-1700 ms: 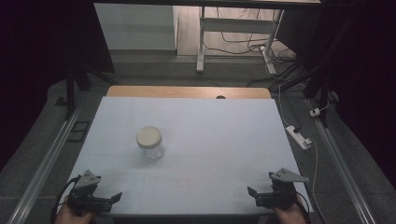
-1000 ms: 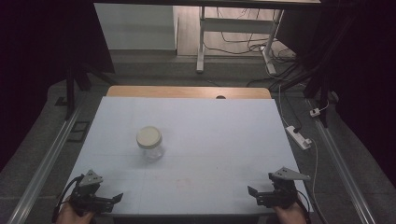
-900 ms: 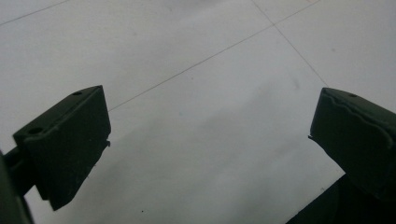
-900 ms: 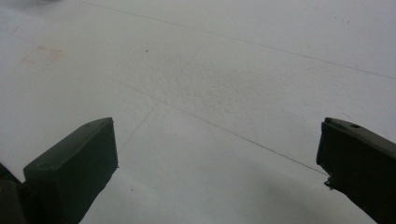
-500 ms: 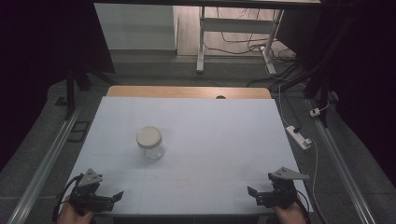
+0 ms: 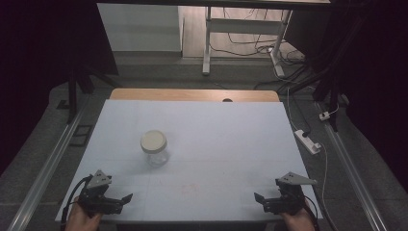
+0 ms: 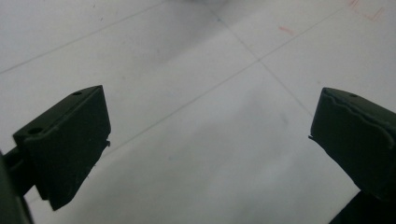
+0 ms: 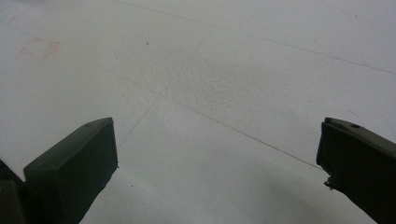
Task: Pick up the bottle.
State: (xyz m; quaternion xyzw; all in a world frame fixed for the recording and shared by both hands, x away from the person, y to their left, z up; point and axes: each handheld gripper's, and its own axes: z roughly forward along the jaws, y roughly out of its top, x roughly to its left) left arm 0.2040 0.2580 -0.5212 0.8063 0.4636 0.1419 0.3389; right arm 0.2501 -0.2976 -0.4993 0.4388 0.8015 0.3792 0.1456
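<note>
Jar (image 6: 154,147) w/ cream lid upright, left-centre of table (image 6: 231,125), untouched. L gripper (image 6: 126,198) near-left, R gripper (image 6: 258,197) near-right; both jaws spread wide, empty, prob. staged for reach.

White table (image 6: 240,139) with a wood strip (image 6: 192,95) along its far edge. Power strip (image 6: 307,141) on the floor right of the table, cable running off it. White desk frame (image 6: 240,29) farther back, cables tangled beneath.
</note>
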